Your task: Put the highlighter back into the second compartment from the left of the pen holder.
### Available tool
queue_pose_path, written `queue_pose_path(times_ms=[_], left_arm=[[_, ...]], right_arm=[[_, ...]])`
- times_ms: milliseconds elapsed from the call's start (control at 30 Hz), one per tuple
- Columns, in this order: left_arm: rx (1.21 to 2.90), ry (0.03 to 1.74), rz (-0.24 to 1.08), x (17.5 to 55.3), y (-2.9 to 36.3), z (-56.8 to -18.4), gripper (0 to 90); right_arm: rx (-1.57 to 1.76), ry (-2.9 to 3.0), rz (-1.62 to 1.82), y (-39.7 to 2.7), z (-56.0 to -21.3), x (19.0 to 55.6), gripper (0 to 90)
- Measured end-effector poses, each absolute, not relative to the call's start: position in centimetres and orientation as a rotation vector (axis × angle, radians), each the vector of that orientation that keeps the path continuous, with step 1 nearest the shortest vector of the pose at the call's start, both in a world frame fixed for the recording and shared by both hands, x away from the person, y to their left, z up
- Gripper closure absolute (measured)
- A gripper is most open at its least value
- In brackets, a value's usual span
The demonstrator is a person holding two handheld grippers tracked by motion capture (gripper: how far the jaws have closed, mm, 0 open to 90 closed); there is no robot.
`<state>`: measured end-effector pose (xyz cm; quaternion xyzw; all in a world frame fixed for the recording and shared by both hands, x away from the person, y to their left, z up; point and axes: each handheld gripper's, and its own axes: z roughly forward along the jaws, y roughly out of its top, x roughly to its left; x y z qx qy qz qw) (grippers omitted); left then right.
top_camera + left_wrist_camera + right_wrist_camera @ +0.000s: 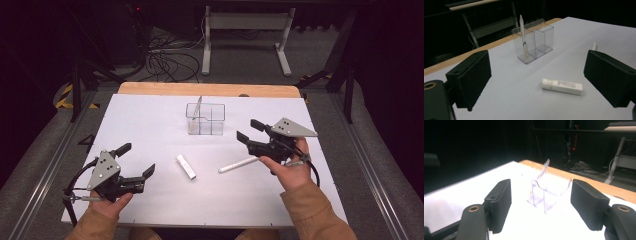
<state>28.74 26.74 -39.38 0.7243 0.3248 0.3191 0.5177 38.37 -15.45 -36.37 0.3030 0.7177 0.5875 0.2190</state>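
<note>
A clear plastic organizer [205, 119] with several compartments stands at the table's far middle, and a pen [198, 107] leans upright in its left compartment. A short white tube [185, 166] lies flat on the white table, with a white pen [238, 164] lying to its right. My left gripper [136, 160] hovers open at the near left, empty. From there the tube [562, 86] lies ahead, the organizer [534, 41] behind it. My right gripper [249, 130] is open and empty, just right of the organizer [549, 195], and points at it.
The white table top [150, 125] ends in a wooden strip [210, 89] at the far edge. Beyond it are the legs of a white stand [245, 35], cables on the floor, and dark frame rails on both sides.
</note>
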Motion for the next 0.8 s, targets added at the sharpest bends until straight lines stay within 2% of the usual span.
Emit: queue_pose_path(times_ms=[267, 333, 433, 533, 800], left_arm=[[1.774, 0.759, 0.705, 30.0, 25.5, -38.5, 8.3], [1.787, 0.749, 0.702, 30.3, 25.1, -38.3, 8.3], [1.798, 0.736, 0.692, 30.6, 24.5, -38.0, 8.3], [1.804, 0.727, 0.683, 30.9, 23.9, -37.8, 8.3], [1.819, 0.699, 0.650, 31.8, 22.3, -37.3, 8.3]], right_arm=[[0.866, 2.022, 1.603, -17.8, -38.7, 36.1, 35.1], [0.863, 2.019, 1.605, -18.3, -39.3, 35.8, 31.6], [0.873, 2.044, 1.581, -18.8, -40.1, 35.3, 33.3], [0.854, 2.051, 1.543, -19.1, -40.5, 35.0, 26.6], [0.893, 2.095, 1.516, -20.3, -41.6, 34.9, 21.0]])
